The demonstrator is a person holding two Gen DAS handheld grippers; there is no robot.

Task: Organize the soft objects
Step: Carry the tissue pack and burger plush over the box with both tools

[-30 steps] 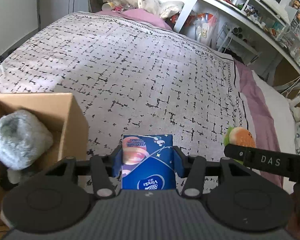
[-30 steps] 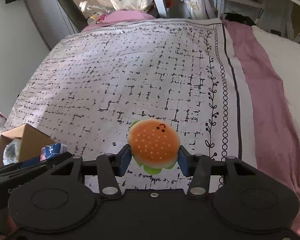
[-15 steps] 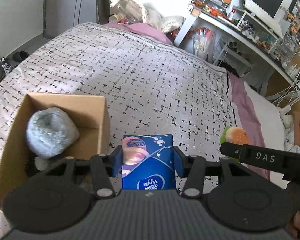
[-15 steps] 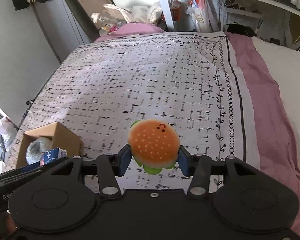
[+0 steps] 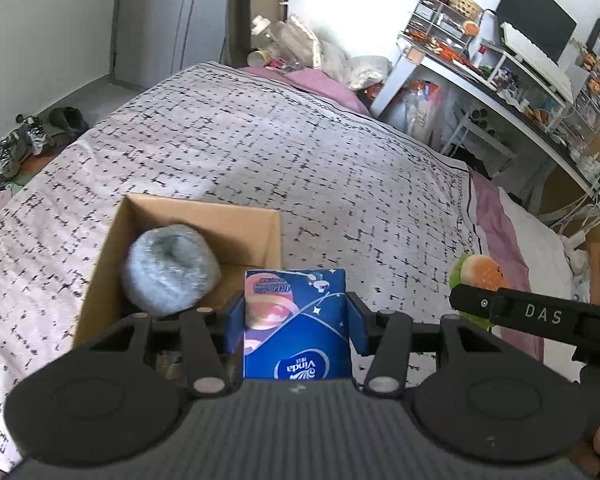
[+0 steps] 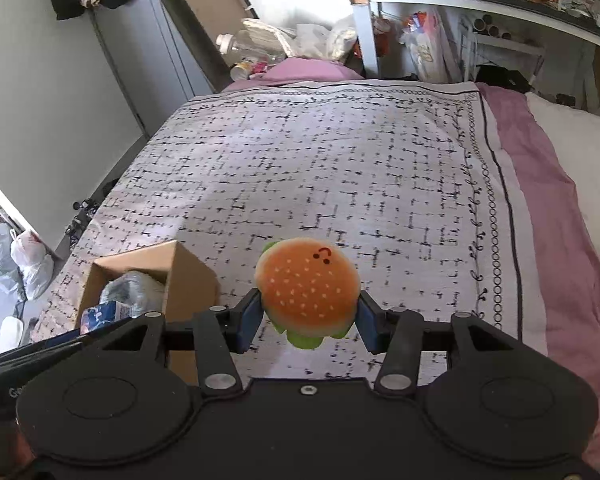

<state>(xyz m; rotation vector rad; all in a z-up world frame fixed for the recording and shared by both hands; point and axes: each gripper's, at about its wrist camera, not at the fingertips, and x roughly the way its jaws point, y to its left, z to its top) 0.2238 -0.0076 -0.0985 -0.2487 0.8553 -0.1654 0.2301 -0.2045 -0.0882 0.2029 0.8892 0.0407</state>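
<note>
1. Between the blue fingers of the left gripper (image 5: 295, 322), a blue tissue pack (image 5: 296, 328) is clamped, held above the near right corner of the cardboard box (image 5: 112, 248).
2. At 10 o'clock from the pack, a grey fluffy roll (image 5: 168, 270) is seen inside the box, which is set on the patterned bedspread (image 5: 300, 152).
3. By the right gripper (image 6: 307, 318), a burger plush (image 6: 307, 286) is gripped above the bedspread, at 3 o'clock from the box.
</note>
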